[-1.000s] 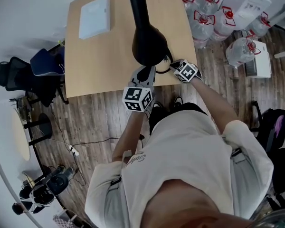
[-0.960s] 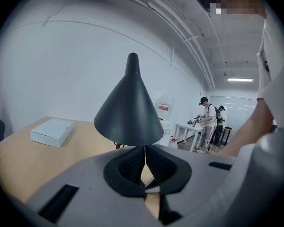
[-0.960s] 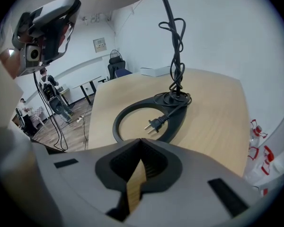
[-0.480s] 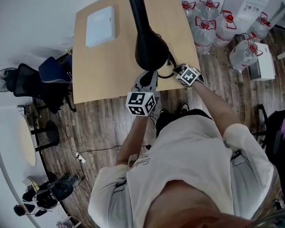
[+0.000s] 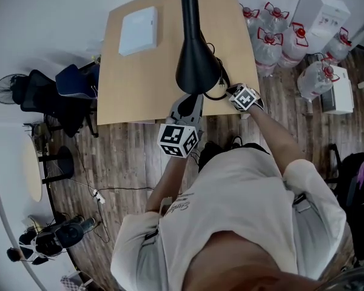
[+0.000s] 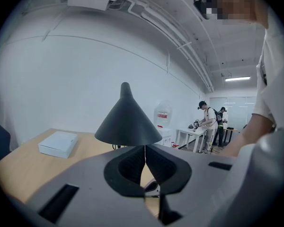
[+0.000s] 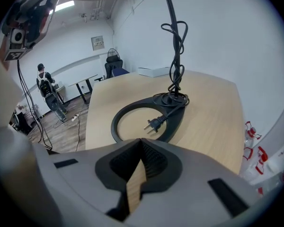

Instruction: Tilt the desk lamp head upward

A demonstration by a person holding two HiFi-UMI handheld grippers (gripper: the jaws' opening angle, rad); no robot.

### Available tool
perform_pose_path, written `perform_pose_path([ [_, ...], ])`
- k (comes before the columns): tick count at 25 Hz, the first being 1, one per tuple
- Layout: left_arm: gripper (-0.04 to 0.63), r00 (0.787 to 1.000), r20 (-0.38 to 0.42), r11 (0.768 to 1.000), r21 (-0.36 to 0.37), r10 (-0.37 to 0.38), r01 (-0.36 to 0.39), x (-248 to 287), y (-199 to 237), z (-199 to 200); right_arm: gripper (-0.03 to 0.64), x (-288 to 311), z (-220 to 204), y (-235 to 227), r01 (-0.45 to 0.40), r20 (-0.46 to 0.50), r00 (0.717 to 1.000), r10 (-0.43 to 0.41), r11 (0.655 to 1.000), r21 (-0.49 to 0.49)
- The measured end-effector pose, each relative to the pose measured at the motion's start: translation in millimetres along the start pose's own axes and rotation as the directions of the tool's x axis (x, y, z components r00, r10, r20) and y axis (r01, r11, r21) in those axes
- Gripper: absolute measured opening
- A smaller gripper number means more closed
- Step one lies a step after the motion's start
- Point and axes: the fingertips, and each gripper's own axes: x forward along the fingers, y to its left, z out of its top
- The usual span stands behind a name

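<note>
The black desk lamp has a cone-shaped head [image 5: 197, 65] on a long neck, standing over the near right part of the wooden table [image 5: 139, 83]. Its ring base [image 7: 132, 115] lies on the table with the plug [image 7: 154, 123] and coiled cord [image 7: 175, 41] on it. My left gripper [image 5: 190, 102] is shut and holds nothing, just under the near rim of the lamp head [image 6: 128, 122]. My right gripper [image 5: 232, 91] is shut and empty, low beside the ring base [image 5: 217, 93] at the table's front right edge.
A white flat box [image 5: 139, 30] lies at the table's far left. Several water bottles [image 5: 273, 38] stand on the floor to the right, and an office chair [image 5: 54, 90] to the left. Two people [image 6: 209, 122] work at a far table.
The head view has shifted, so more of the lamp neck shows. Both grippers stay shut by the lamp, and the left one sits slightly lower under the head.
</note>
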Motion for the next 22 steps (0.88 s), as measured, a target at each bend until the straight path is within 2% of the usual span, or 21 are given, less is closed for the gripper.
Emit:
perform_pose_path([
  [9, 0.016, 0.999, 0.032, 0.999, 0.038, 0.005, -0.006, -19, -9, 28, -0.005, 0, -1, 0, 0.010, -0.024, 1.000, -0.011, 1.000, -0.017],
  [22, 0.015, 0.989, 0.144, 0.999, 0.040, -0.018, 0.013, -47, -19, 91, -0.005, 2, -3, 1, 0.039, -0.046, 0.998, -0.040, 0.999, -0.023],
])
